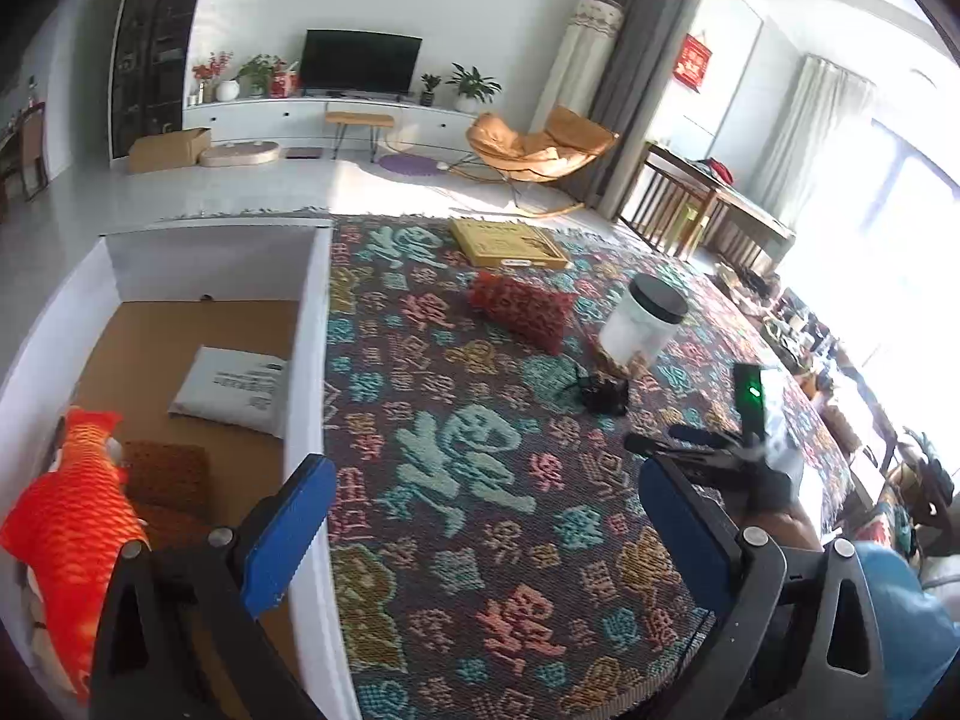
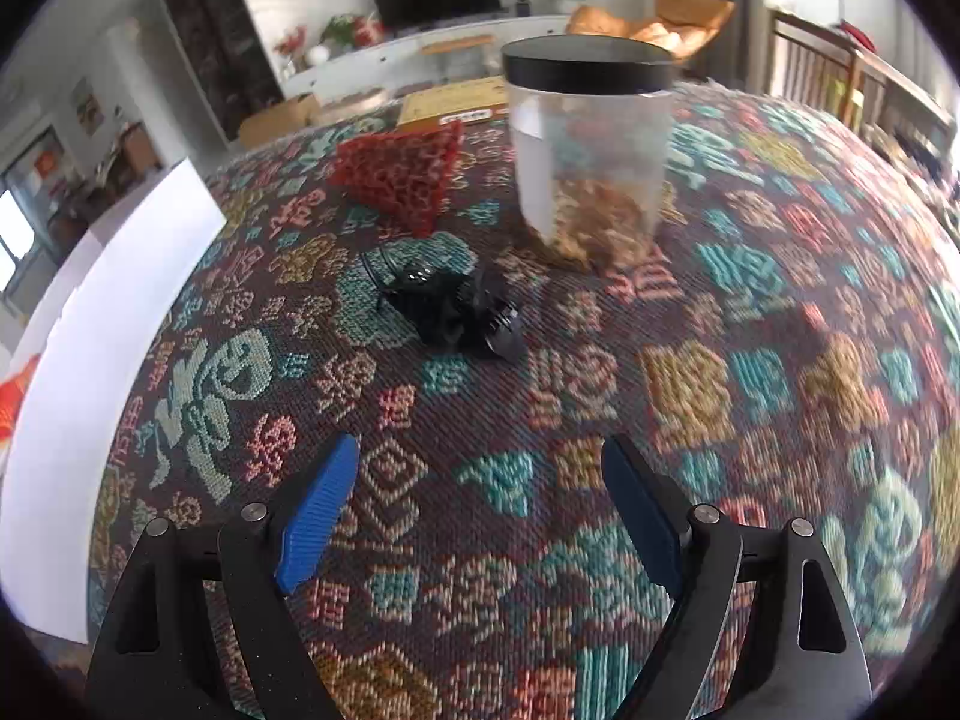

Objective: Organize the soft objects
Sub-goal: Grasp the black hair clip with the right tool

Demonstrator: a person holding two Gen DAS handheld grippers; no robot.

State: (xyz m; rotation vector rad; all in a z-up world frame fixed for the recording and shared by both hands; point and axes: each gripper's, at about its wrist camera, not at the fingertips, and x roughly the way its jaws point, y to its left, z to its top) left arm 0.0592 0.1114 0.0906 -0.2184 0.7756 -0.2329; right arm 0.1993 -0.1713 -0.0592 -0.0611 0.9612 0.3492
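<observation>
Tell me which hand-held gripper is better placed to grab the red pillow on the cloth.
Probably the right hand-held gripper. It is open and points across the cloth toward the red pillow, which lies beyond the black toy. The left hand-held gripper, also open, sits back by the box.

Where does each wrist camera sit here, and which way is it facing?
Left wrist: behind the open left tongs, above the white box edge, facing the patterned cloth; the right hand shows.
Right wrist: behind the open right tongs, low over the cloth, facing the black object.
Shared: clear jar, red mesh item, black object, cloth, box.
</observation>
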